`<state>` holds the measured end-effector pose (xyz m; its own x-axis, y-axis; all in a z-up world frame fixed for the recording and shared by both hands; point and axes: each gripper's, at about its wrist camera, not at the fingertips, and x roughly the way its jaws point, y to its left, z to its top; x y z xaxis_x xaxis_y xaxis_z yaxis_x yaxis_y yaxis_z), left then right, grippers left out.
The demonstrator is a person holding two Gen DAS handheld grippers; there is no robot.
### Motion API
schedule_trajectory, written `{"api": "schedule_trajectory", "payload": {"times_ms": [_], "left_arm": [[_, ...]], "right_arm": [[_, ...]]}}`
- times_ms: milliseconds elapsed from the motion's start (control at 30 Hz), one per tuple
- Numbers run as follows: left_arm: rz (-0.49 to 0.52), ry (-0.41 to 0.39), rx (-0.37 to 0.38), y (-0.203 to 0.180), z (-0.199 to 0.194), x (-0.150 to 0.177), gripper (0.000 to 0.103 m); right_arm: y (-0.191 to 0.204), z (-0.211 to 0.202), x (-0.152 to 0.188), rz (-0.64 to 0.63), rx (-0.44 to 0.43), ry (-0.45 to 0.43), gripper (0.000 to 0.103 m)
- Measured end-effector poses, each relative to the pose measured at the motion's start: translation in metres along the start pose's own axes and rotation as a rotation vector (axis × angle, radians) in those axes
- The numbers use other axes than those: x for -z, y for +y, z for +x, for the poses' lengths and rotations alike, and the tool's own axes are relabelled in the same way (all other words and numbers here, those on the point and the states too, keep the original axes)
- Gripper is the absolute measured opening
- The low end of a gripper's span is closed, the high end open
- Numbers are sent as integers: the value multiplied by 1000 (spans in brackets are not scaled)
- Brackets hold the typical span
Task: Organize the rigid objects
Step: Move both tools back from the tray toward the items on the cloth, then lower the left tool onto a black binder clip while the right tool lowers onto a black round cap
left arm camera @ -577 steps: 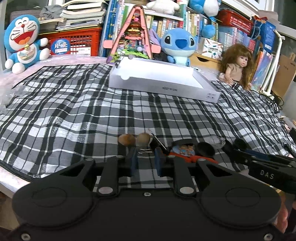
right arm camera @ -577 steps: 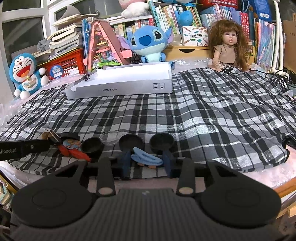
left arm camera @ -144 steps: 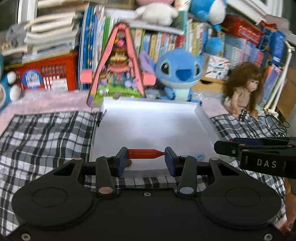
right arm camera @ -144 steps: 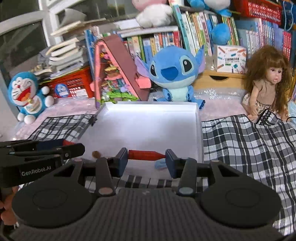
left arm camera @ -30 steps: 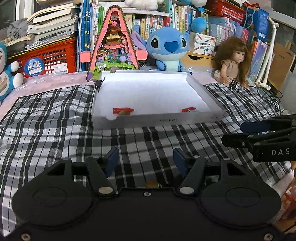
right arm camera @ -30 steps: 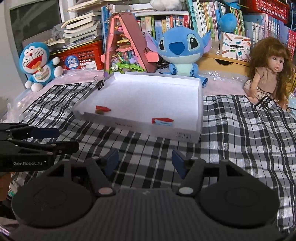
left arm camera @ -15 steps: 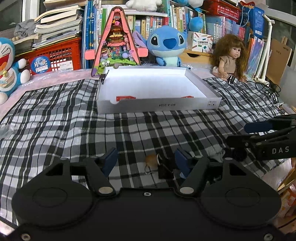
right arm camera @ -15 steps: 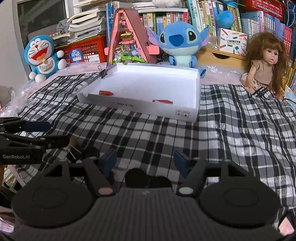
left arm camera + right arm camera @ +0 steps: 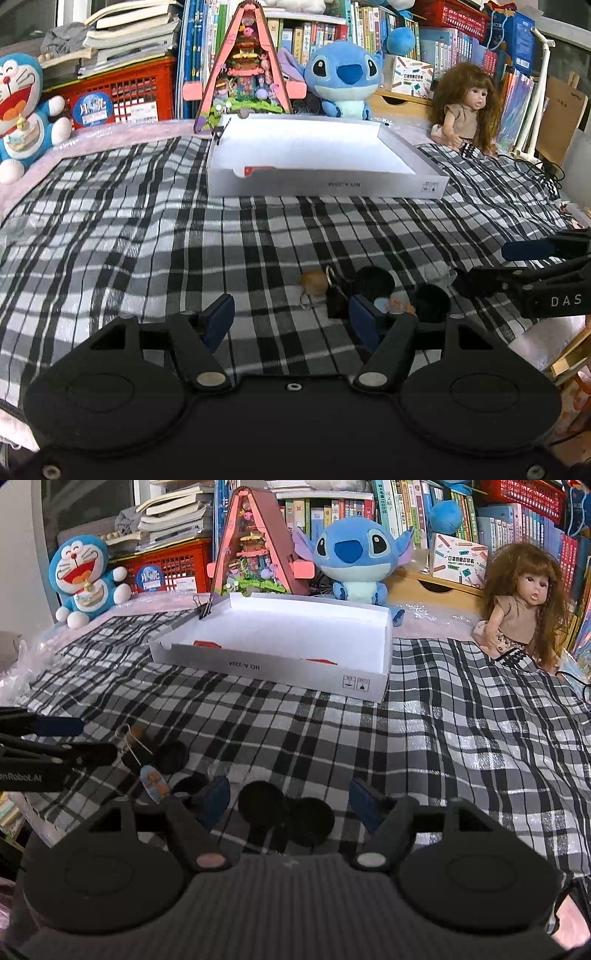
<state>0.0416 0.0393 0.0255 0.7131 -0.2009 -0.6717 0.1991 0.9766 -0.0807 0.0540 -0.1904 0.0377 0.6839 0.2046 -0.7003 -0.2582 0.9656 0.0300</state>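
My left gripper (image 9: 291, 319) is open and empty, low over the plaid cloth. Just ahead and right of it lie a small brown nut-like ball (image 9: 314, 282), a black binder clip (image 9: 336, 301), black round discs (image 9: 375, 282) and a small cartoon-printed piece (image 9: 393, 304). My right gripper (image 9: 290, 805) is open and empty, with two black discs (image 9: 286, 812) between its fingers. The printed piece (image 9: 153, 779) and the binder clip (image 9: 133, 749) lie to its left. The white shallow box (image 9: 325, 182) holds red pieces (image 9: 207, 644).
Doraemon plush (image 9: 86, 579), a pink triangular toy house (image 9: 245, 70), Stitch plush (image 9: 360, 559) and a doll (image 9: 522, 605) stand behind the box before bookshelves. A black clip (image 9: 205, 607) grips the box's far left corner. The cloth's front edge is close below both grippers.
Both grippers have drawn back from the box and dropped toward the small items at the cloth's front edge. Both stay open.
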Motion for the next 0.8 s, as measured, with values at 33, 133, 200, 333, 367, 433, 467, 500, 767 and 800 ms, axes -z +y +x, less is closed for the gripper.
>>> {"api": "schedule_trajectory", "payload": {"times_ms": [33, 133, 200, 333, 367, 433, 467, 500, 767, 800], "left_arm": [[-5, 7, 5, 0, 0, 2, 67], [-4, 21, 12, 0, 1, 7, 67], [2, 23, 4, -1, 2, 9, 67], [1, 27, 11, -3, 4, 10, 67], [2, 29, 17, -5, 5, 11, 67], [11, 26, 28, -8, 5, 12, 64], [19, 23, 29, -11, 5, 12, 62], [29, 20, 30, -13, 5, 13, 60], [51, 12, 43, -25, 13, 9, 40], [50, 11, 44, -26, 14, 8, 37]], "right_arm": [[1, 0, 2, -3, 3, 0, 81], [1, -1, 6, -9, 4, 1, 81], [2, -1, 8, -12, 5, 3, 81], [2, -1, 12, -15, 13, 8, 82], [1, -1, 13, -15, 15, 10, 81], [1, -1, 15, -15, 19, 13, 82], [0, -1, 16, -15, 20, 14, 81], [0, -1, 17, -14, 23, 16, 82], [-5, -1, 20, -11, 42, 17, 81], [-5, -1, 20, -13, 45, 17, 81]]}}
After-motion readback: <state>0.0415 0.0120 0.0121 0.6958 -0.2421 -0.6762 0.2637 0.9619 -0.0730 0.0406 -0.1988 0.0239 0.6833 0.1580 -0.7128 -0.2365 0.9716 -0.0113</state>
